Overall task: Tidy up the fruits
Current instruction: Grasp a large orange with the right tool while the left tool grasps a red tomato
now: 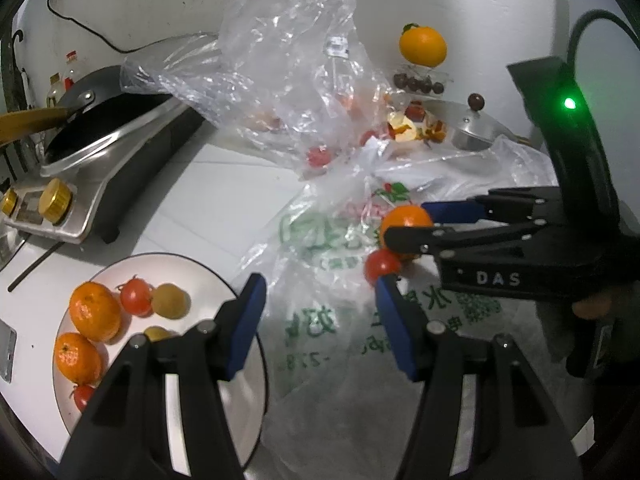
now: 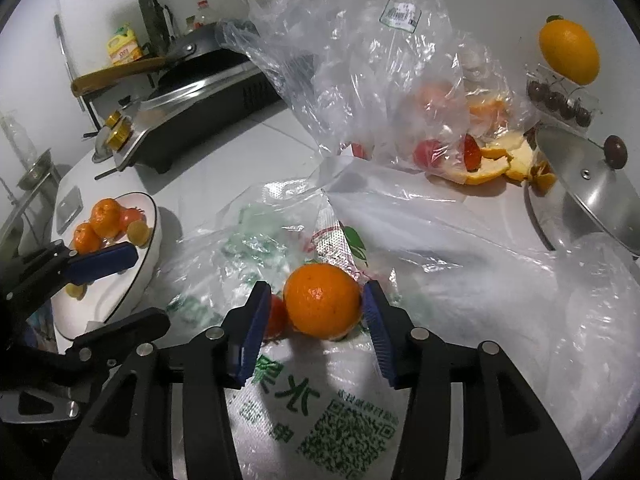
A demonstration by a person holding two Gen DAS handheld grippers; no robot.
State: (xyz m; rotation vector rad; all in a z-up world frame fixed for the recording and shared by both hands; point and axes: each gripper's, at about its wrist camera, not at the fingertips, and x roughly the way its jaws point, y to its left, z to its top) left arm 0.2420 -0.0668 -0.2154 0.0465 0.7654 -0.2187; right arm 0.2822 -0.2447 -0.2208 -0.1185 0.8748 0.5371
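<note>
Two blue-padded fingers of the right gripper (image 2: 316,312) stand apart on either side of a mandarin (image 2: 323,300) lying on the printed plastic bag (image 2: 320,400); its right pad is at the peel, the left pad clear of it, so nothing is clamped. A small tomato (image 2: 276,316) sits just beside the mandarin, partly hidden behind the left pad. The left gripper (image 1: 320,312) hangs with its fingers apart and nothing between them, over the bag's edge next to the white plate (image 1: 208,276).

Only the left wrist view shows the plate's contents well: two mandarins, tomatoes and small yellowish fruits. It also shows a person's fingertips (image 1: 592,304) on the right gripper's handle. The right wrist view alone shows orange peel (image 2: 492,164) by the crumpled clear bag (image 2: 360,80), which holds more fruit.

Farther out on the counter (image 1: 180,208) stand a stove with a dark pan (image 1: 104,120), a lidded steel pot (image 2: 580,192), and an orange (image 1: 423,46) above a clear box of dark fruits.
</note>
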